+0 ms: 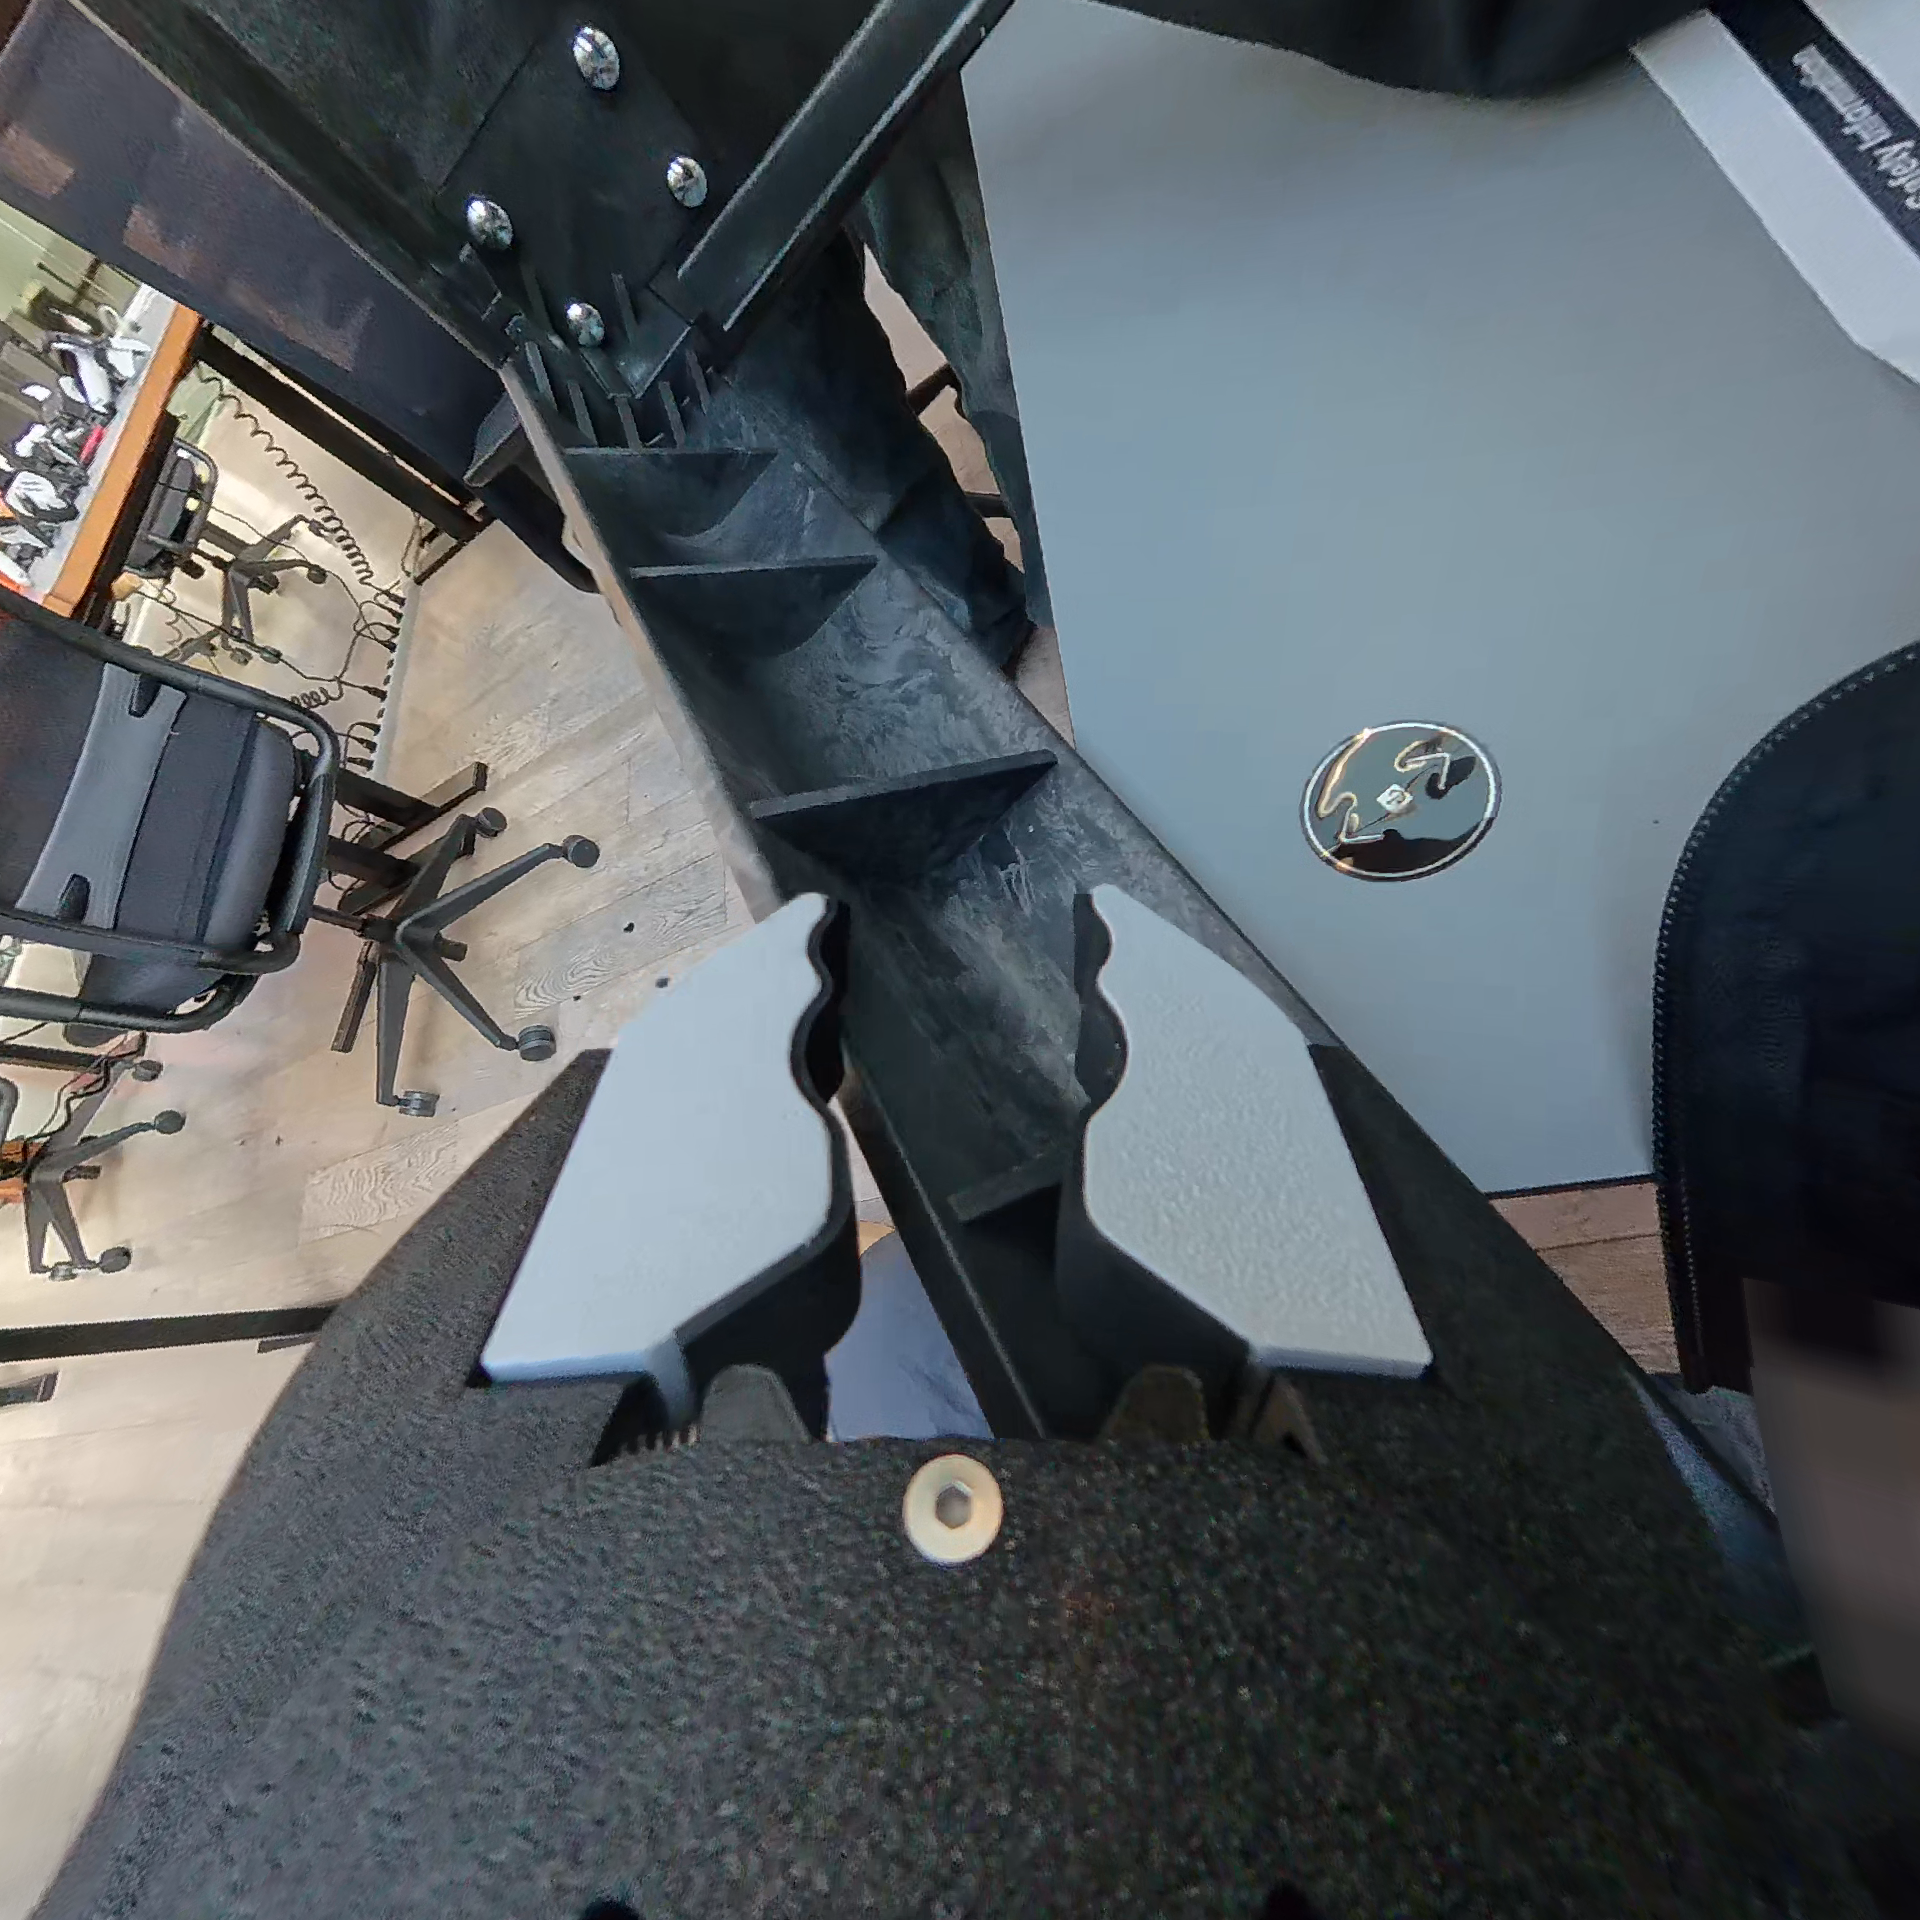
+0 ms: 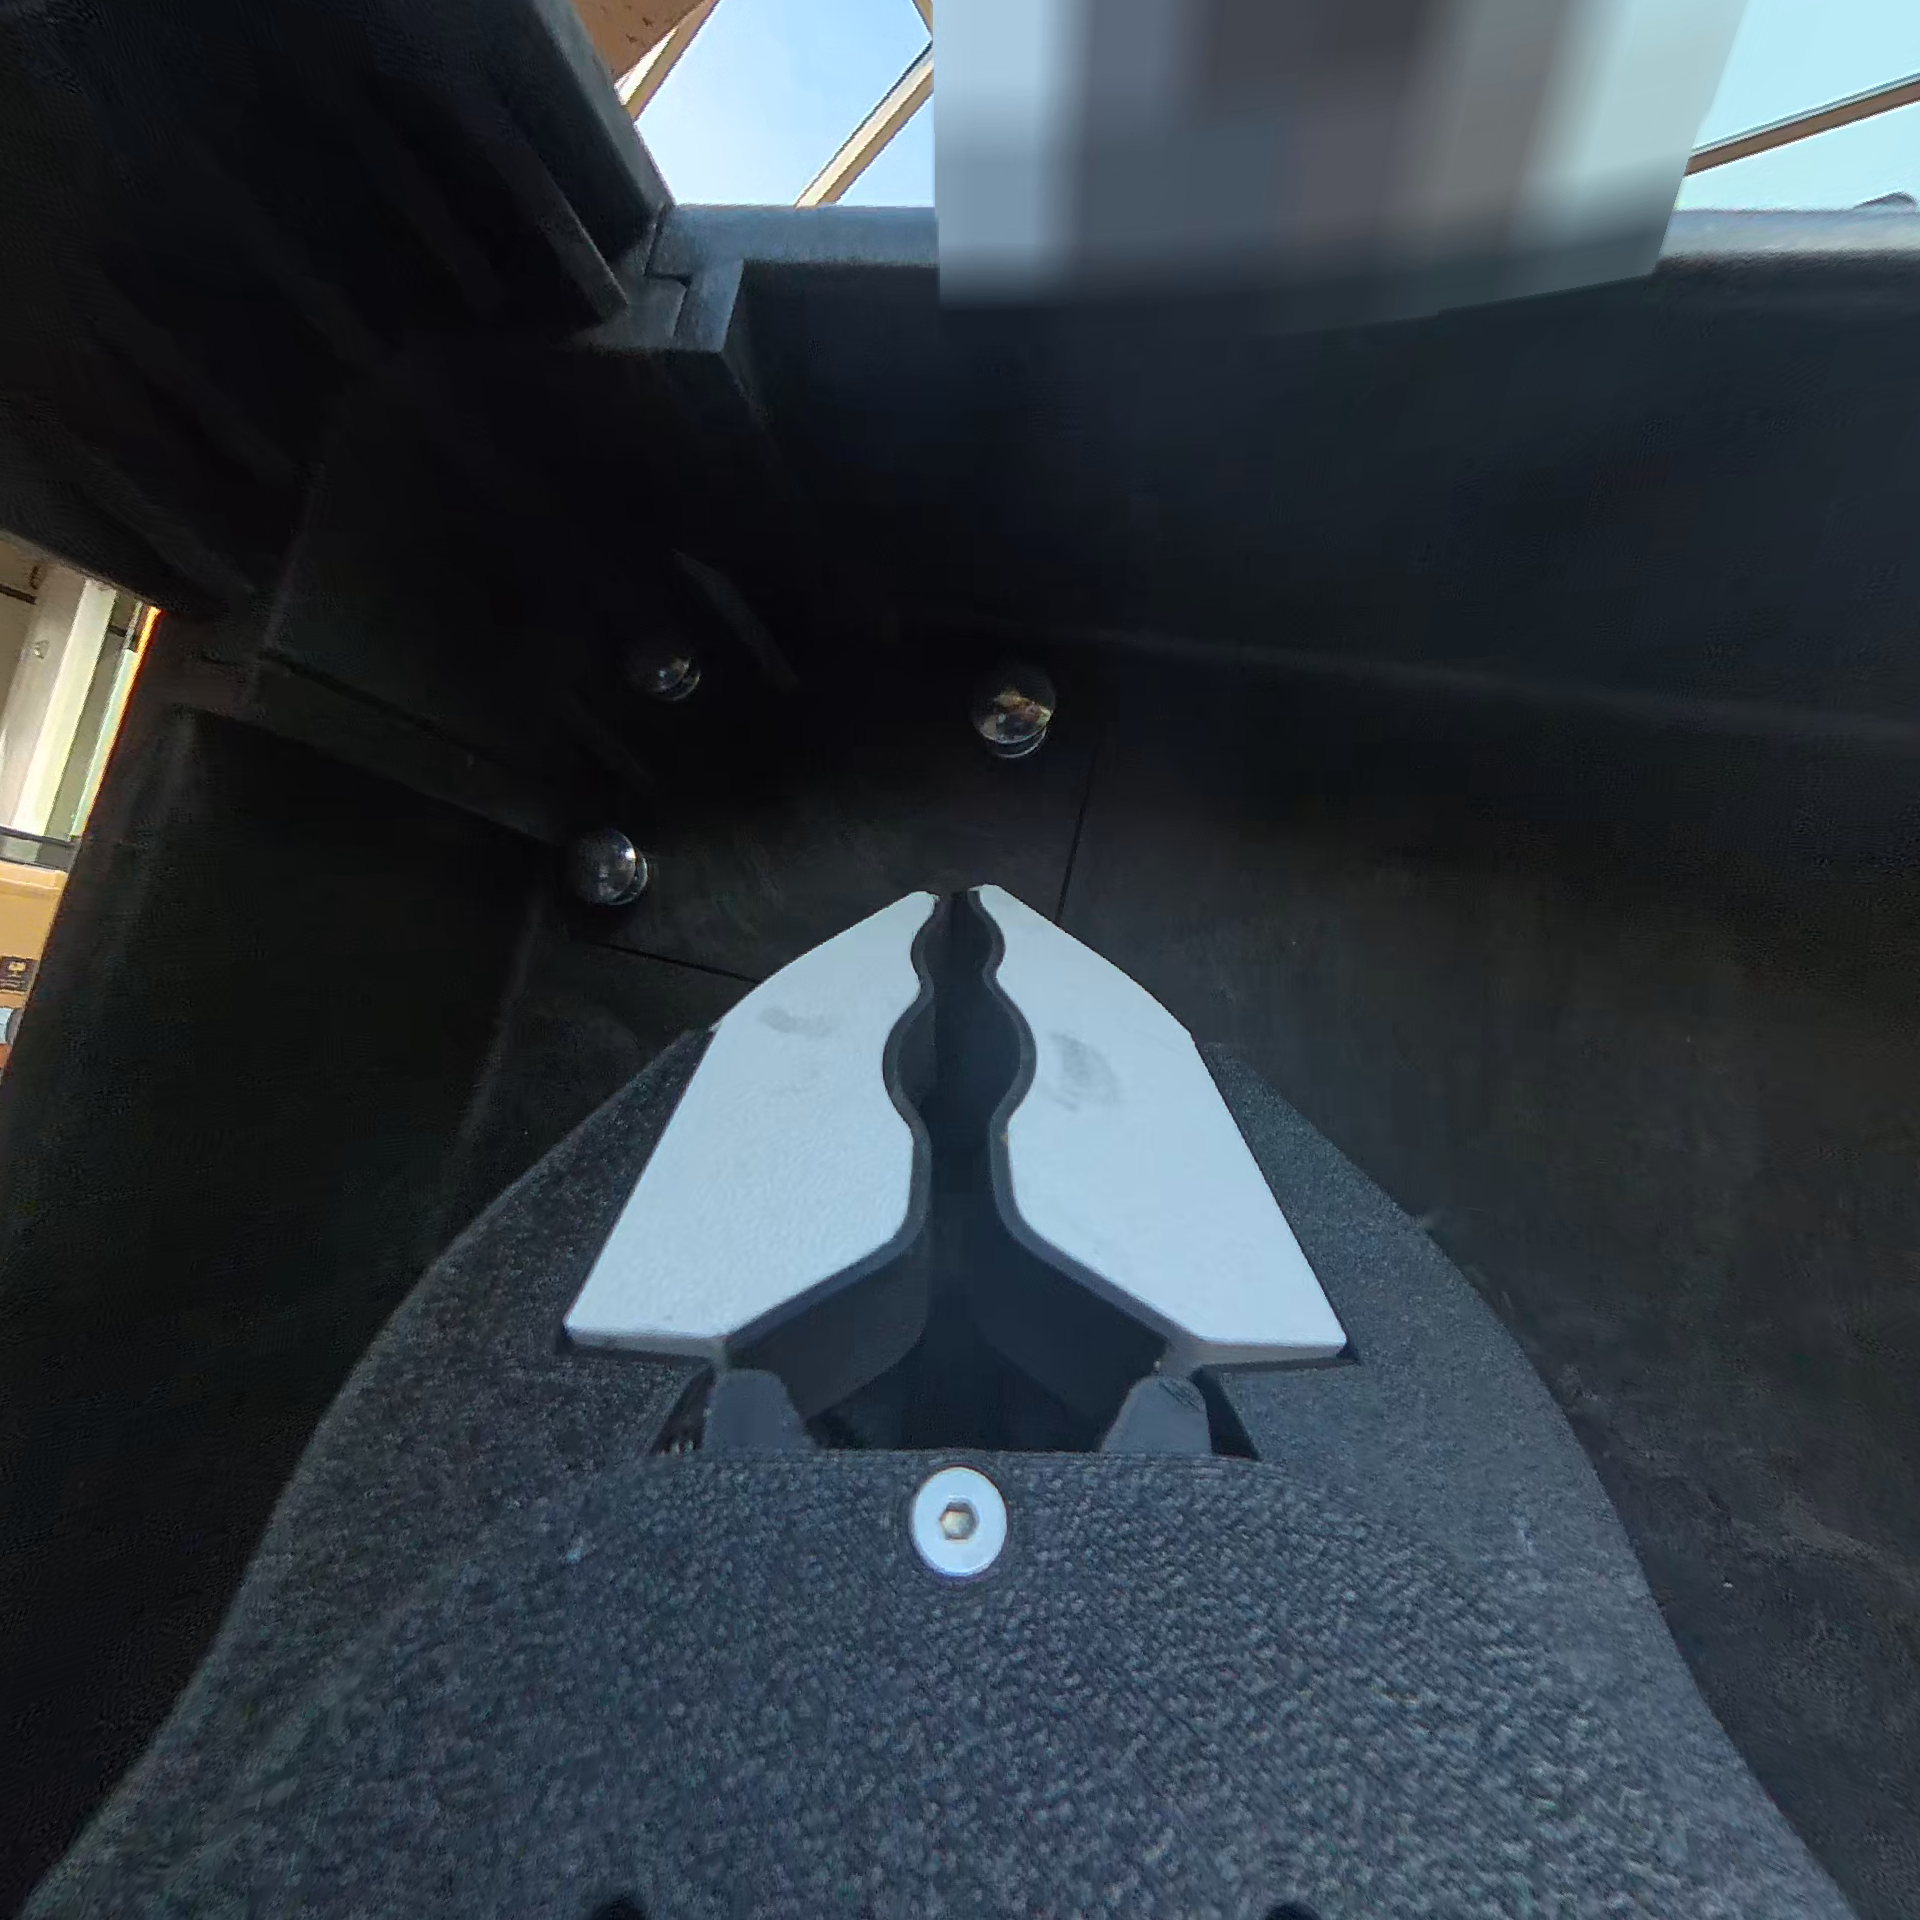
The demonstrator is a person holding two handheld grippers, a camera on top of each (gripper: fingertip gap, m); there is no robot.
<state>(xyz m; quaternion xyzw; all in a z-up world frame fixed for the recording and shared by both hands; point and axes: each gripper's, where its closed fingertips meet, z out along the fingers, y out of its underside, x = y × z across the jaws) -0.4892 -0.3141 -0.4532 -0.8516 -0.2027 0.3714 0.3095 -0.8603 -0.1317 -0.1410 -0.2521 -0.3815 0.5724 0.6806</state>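
An office with a pale wood floor (image 1: 540,665) and a swivel chair (image 1: 156,810) lies left of a long black ribbed bar (image 1: 883,665). A grey laptop (image 1: 1351,468) lies right of the bar. The bar looks like stiff, light moulded plastic, best pinched across its side walls. The left gripper (image 1: 956,914) gapes astride it, and contact is unclear. The right gripper (image 2: 956,899) is clenched empty just below a bolt (image 2: 1013,707).
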